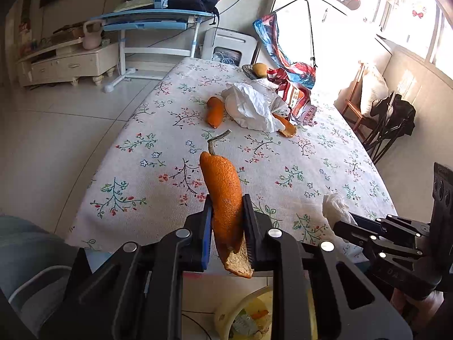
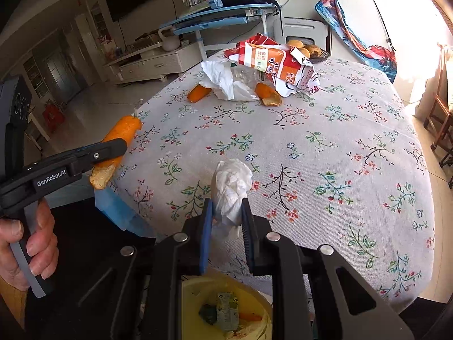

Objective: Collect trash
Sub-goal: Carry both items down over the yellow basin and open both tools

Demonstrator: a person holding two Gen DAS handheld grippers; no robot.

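Clamping a long strip of orange peel, the left tongs have their jaws pressed on its lower half, so the peel stands up between them with its thin stem end pointing away over the tabletop. The right tongs are closed on a crumpled white tissue, pinched at its lower part with the loose top bulging above the jaws. Both pieces are lifted clear of the floral cloth, near the tabletop's near edge.

Just below each pair of tongs, under that edge, sits the yellow bin, already holding some scraps. So the step in hand looks like the carry to the bin: both pieces are gripped and close to it, neither yet released. The next move calls for bringing each pair of tongs over the bin's mouth and parting the jaws so the peel and tissue fall inside; the peel is long and may catch the rim if it is let go off-centre.

Farther out on the tabletop more trash waits: a second peel, a white plastic bag beside it, a third peel against the bag, and a torn red and white packet behind.
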